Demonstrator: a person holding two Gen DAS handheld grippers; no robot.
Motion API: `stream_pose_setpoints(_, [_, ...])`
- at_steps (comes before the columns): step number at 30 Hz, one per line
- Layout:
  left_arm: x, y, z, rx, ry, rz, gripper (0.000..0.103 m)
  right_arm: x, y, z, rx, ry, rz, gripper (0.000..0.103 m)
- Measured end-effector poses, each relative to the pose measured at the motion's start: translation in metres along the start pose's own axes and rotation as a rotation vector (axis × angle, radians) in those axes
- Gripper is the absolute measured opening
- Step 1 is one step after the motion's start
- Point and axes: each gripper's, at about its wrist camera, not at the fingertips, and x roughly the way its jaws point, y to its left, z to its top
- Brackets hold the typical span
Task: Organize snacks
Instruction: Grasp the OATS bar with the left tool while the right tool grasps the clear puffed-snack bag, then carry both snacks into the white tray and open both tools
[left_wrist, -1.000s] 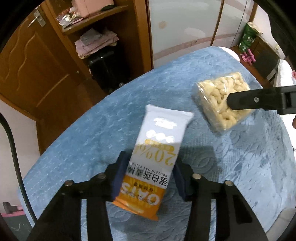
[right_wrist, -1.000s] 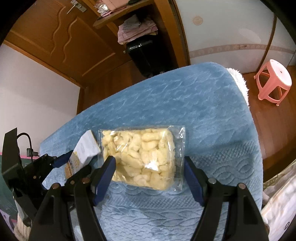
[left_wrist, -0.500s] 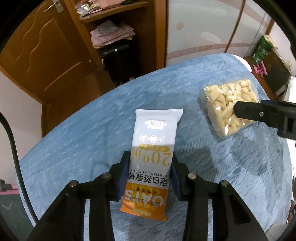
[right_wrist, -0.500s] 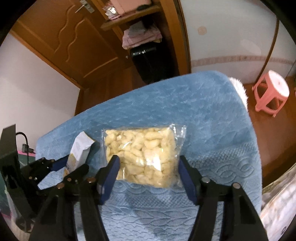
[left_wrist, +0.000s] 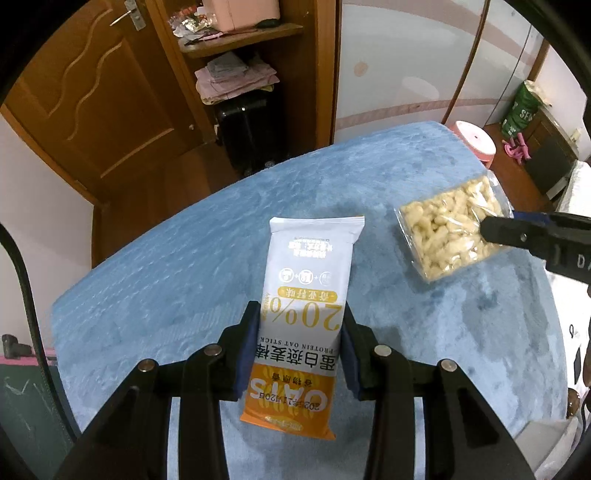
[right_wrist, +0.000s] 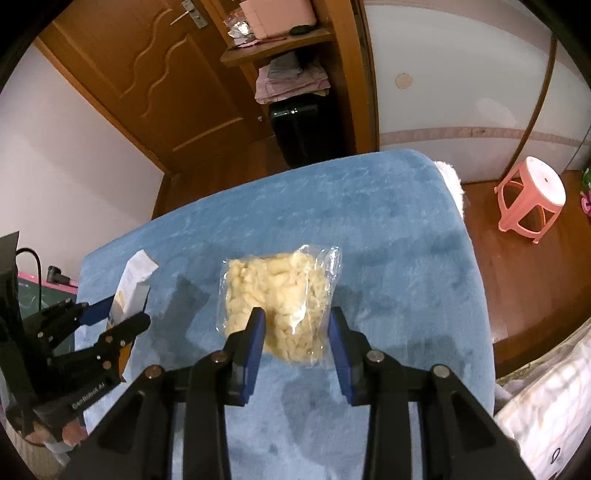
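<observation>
In the left wrist view, the left gripper has gone from straddling the oat stick packet to pinching it by its long edges, and the blue blanket now sits farther below than a second ago, so the packet looks lifted. Off to the right, the clear bag of puffs is caught between the other gripper's fingers.

In the right wrist view, the right gripper was wide a second ago; its jaws are closing now, with the bag of puffs crumpled between the pads and apparently hanging above the blanket. The oat packet shows at left in the left gripper.

Both snacks seem ready to carry to wherever they belong.

Count: two snacks, one oat packet and one bag of puffs; two grippers; one blanket; one pink stool.
</observation>
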Motion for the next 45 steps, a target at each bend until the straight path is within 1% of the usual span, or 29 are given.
stream_pose_setpoints(4, [-0.032,-0.009,-0.016,0.013,-0.017,-0.018,0.038,-0.03,0.006,-0.018,-0.019,-0.019,0.029,0.035])
stream_pose_setpoints(7, [-0.062,-0.015,-0.029,0.018,-0.039,-0.041,0.038,-0.068,0.013,-0.034,-0.043,-0.056,0.061,0.035])
stream_pose_setpoints(11, [-0.119,-0.029,-0.055,0.035,-0.097,-0.061,0.038,-0.125,0.022,-0.061,-0.078,-0.121,0.106,0.035])
stream_pose_setpoints(17, [-0.207,-0.048,-0.103,0.021,-0.18,-0.085,0.038,-0.217,0.041,-0.116,-0.15,-0.244,0.156,0.034])
stream_pose_setpoints(19, [-0.231,-0.055,-0.119,0.017,-0.195,-0.075,0.038,-0.243,0.046,-0.135,-0.175,-0.283,0.169,0.034])
stream_pose_setpoints(23, [-0.273,-0.07,-0.15,0.003,-0.208,-0.067,0.038,-0.283,0.057,-0.169,-0.221,-0.339,0.202,0.034])
stream_pose_setpoints(26, [-0.294,-0.079,-0.169,-0.002,-0.218,-0.07,0.039,-0.307,0.065,-0.191,-0.254,-0.371,0.228,0.034])
stream_pose_setpoints(29, [-0.31,-0.087,-0.185,-0.012,-0.222,-0.074,0.039,-0.321,0.071,-0.21,-0.284,-0.399,0.234,0.034])
stream_pose_setpoints(31, [-0.314,-0.089,-0.195,-0.027,-0.224,-0.087,0.039,-0.329,0.073,-0.221,-0.297,-0.415,0.24,0.032])
stream_pose_setpoints(35, [-0.32,-0.091,-0.226,-0.078,-0.232,-0.119,0.039,-0.333,0.072,-0.247,-0.308,-0.424,0.259,0.031])
stream_pose_setpoints(37, [-0.317,-0.093,-0.24,-0.097,-0.23,-0.146,0.039,-0.33,0.071,-0.258,-0.308,-0.415,0.261,0.031])
stream_pose_setpoints(39, [-0.309,-0.095,-0.249,-0.11,-0.219,-0.162,0.039,-0.322,0.069,-0.271,-0.302,-0.389,0.267,0.031])
stream_pose_setpoints(41, [-0.302,-0.099,-0.263,-0.109,-0.204,-0.166,0.039,-0.316,0.067,-0.287,-0.299,-0.368,0.268,0.031])
stream_pose_setpoints(44, [-0.292,-0.102,-0.282,-0.124,-0.189,-0.17,0.039,-0.306,0.063,-0.302,-0.287,-0.338,0.27,0.031])
stream_pose_setpoints(45, [-0.287,-0.101,-0.283,-0.132,-0.183,-0.175,0.039,-0.302,0.062,-0.307,-0.284,-0.329,0.268,0.031])
